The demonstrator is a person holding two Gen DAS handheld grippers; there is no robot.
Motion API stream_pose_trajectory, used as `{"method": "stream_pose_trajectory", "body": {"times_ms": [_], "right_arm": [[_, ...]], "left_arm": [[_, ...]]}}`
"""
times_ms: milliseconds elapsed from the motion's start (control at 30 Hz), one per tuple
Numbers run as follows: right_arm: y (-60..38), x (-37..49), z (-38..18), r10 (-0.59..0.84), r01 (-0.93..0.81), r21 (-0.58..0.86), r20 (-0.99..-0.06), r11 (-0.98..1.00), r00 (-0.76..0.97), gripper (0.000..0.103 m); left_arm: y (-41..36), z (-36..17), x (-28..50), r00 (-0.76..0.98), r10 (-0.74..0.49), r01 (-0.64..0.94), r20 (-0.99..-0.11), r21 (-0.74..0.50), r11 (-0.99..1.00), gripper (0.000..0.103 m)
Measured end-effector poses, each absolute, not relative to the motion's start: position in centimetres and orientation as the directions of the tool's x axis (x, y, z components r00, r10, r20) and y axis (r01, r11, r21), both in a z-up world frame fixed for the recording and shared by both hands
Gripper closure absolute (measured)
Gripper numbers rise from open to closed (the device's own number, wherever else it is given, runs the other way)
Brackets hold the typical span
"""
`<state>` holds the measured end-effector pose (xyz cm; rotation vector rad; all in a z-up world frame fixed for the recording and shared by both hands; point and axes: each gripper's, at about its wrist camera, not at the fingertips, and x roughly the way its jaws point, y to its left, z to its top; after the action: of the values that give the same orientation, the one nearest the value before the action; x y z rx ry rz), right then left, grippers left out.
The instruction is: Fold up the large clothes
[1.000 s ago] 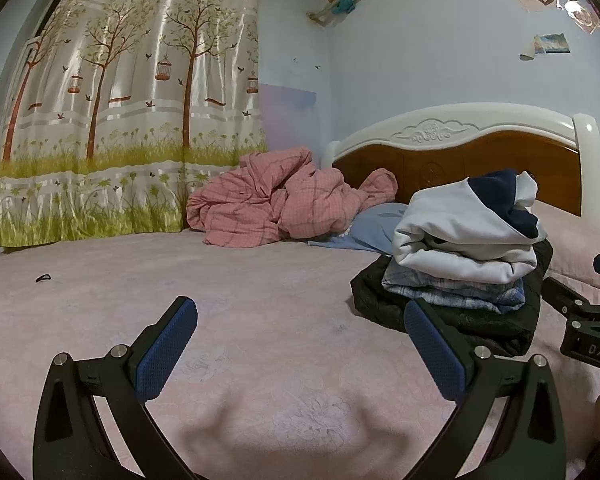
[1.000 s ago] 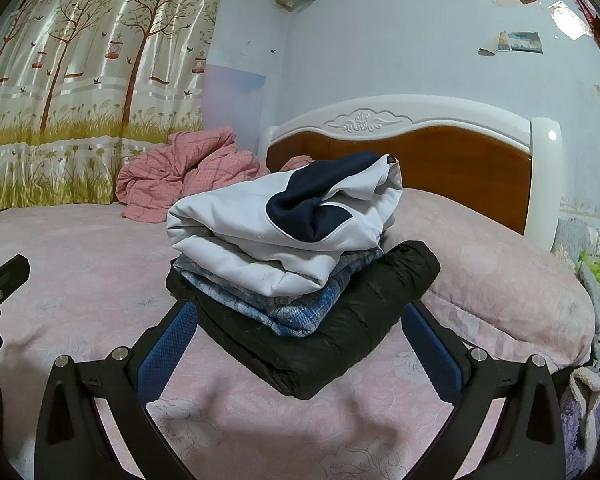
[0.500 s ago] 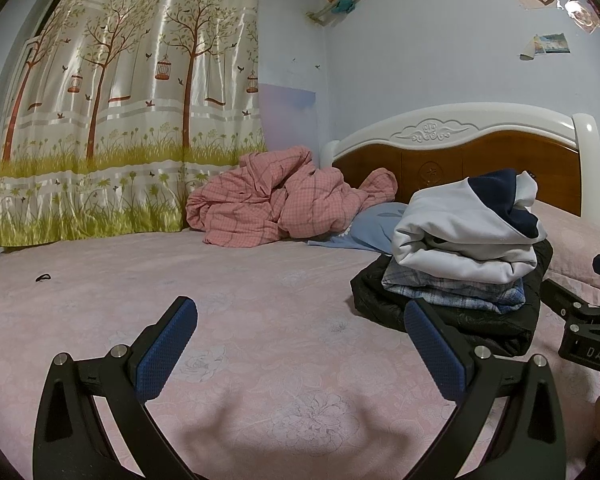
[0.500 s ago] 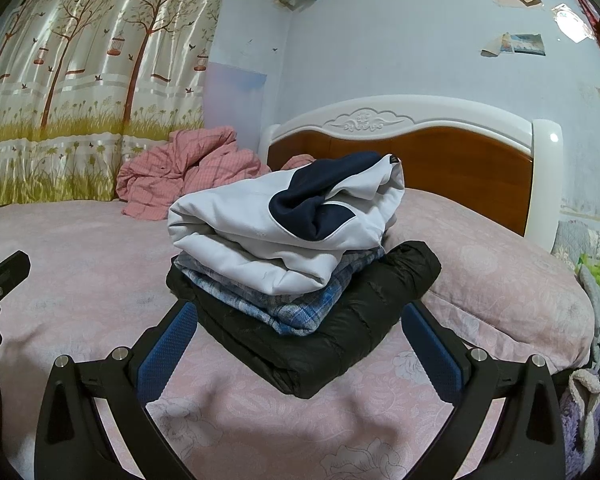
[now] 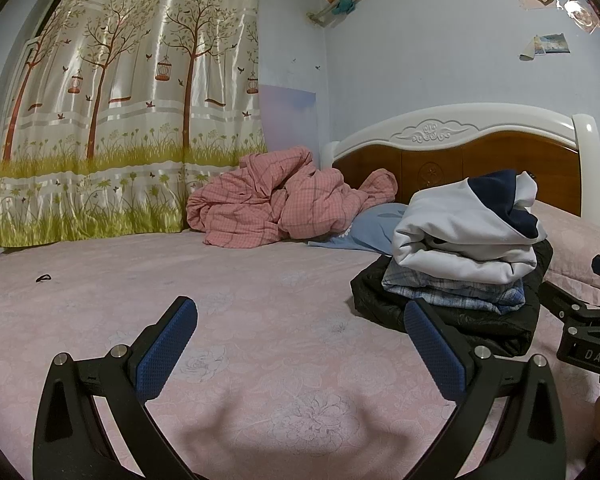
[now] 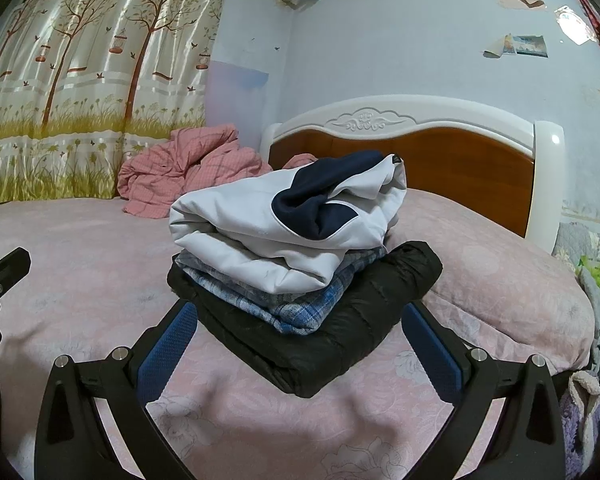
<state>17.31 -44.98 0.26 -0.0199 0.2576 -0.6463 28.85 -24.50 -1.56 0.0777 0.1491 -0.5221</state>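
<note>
A stack of folded clothes sits on the pink bed: a white and navy jacket (image 6: 284, 228) on top, a blue plaid shirt (image 6: 300, 304) under it, a black padded jacket (image 6: 340, 336) at the bottom. The stack also shows at the right of the left wrist view (image 5: 464, 236). My right gripper (image 6: 300, 344) is open and empty, just in front of the stack. My left gripper (image 5: 300, 344) is open and empty over the bare bedsheet, left of the stack. The right gripper's body (image 5: 588, 328) shows at the left view's right edge.
A crumpled pink checked quilt (image 5: 284, 204) and a light blue cloth (image 5: 364, 228) lie by the wooden headboard (image 6: 420, 160). A pink pillow (image 6: 500, 280) lies right of the stack. A tree-print curtain (image 5: 132, 120) hangs at the left. A small dark item (image 5: 43, 278) lies on the sheet.
The right gripper has drifted slightly closer to the stack. The left gripper has barely moved. Both stay open.
</note>
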Motion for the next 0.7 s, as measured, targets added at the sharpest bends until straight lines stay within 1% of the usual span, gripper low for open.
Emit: {"method": "stream_pose_trajectory", "body": {"times_ms": [700], "right_arm": [[-44.92,17.36,0.26,-0.595,0.590,-0.101,-0.233,0.801,0.769,0.000]], "left_arm": [[-24.41,-1.52,28.77,0.856,-0.491,0.502,-0.160,0.035,0.864,0.000]]}}
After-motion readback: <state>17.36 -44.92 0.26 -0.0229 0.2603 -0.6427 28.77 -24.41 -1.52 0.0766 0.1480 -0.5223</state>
